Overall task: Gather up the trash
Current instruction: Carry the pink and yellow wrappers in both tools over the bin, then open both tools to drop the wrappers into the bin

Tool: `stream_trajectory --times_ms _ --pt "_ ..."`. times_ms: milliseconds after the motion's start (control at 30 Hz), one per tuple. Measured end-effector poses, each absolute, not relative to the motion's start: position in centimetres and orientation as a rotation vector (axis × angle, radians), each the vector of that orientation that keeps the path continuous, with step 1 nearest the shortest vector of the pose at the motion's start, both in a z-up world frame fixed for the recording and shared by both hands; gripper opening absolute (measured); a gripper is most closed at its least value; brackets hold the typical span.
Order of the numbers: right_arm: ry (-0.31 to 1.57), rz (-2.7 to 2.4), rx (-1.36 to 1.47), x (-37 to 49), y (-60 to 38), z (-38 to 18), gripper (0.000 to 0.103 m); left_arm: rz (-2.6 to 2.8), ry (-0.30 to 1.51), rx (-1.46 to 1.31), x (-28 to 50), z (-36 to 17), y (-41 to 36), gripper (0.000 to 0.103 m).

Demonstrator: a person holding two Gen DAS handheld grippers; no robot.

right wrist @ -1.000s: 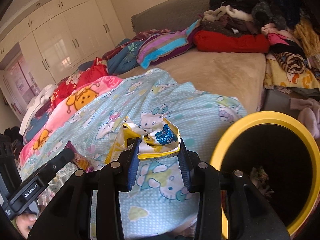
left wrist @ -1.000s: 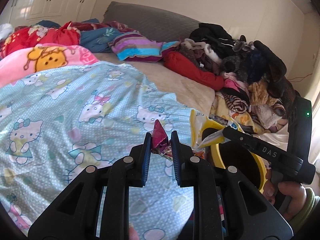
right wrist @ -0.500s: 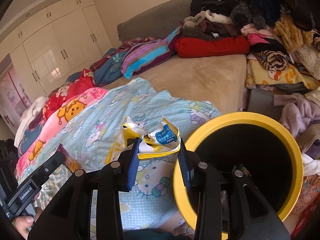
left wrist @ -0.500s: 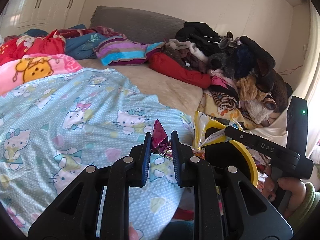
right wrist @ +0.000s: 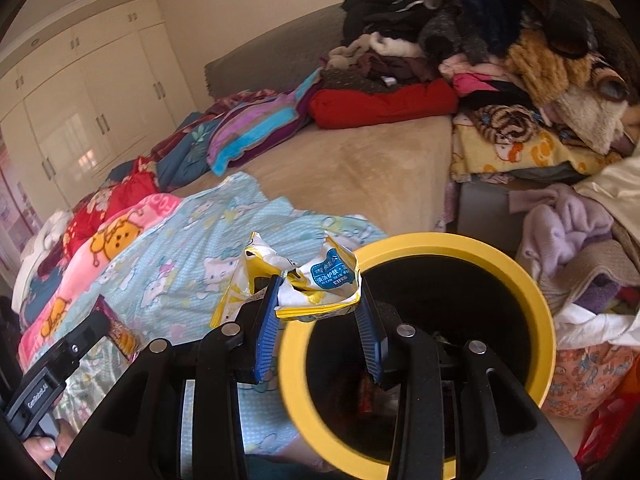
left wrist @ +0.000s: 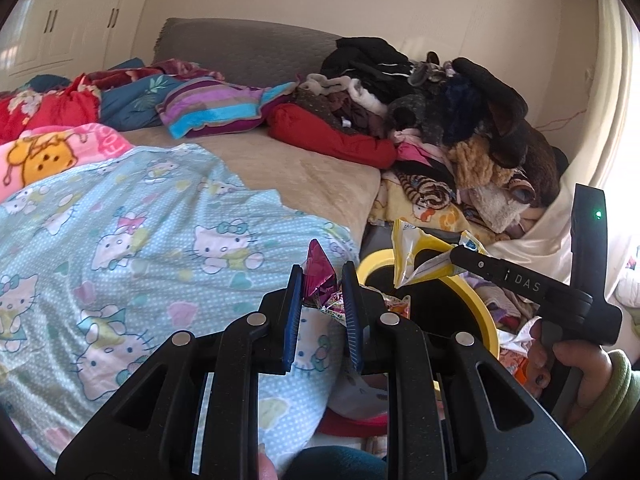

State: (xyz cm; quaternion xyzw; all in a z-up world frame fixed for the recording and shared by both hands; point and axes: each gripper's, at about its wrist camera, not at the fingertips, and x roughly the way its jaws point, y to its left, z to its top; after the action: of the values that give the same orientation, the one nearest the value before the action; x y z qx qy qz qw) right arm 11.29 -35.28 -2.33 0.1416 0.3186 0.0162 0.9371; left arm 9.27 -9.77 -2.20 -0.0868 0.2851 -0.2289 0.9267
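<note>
Wrappers (right wrist: 320, 292) clamped, right gripper (right wrist: 318, 316) above bin (right wrist: 544, 320)

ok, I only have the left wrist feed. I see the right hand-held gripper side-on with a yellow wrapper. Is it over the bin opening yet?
Observer: Partly. In the right wrist view the yellow wrapper overlaps the near-left rim of the yellow-rimmed bin.
Operator: Anything in the bin already?
Observer: Yes, some trash lies at the bottom, too dark to identify.
Operator: Is the right grip solid?
Observer: The right hand-held gripper has both blue pads pressed on the crumpled wrapper, which carries a blue label.
</note>
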Motion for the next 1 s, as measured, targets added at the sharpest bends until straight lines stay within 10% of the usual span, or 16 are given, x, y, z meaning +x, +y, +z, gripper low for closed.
stream_trajectory --times_ms 1000 --pt "0.642 -0.189 0.4 9.2 -45.1 -5.2 0.035 -0.643 0.614 -0.01 9.2 -3.6 -19.9 0.014"
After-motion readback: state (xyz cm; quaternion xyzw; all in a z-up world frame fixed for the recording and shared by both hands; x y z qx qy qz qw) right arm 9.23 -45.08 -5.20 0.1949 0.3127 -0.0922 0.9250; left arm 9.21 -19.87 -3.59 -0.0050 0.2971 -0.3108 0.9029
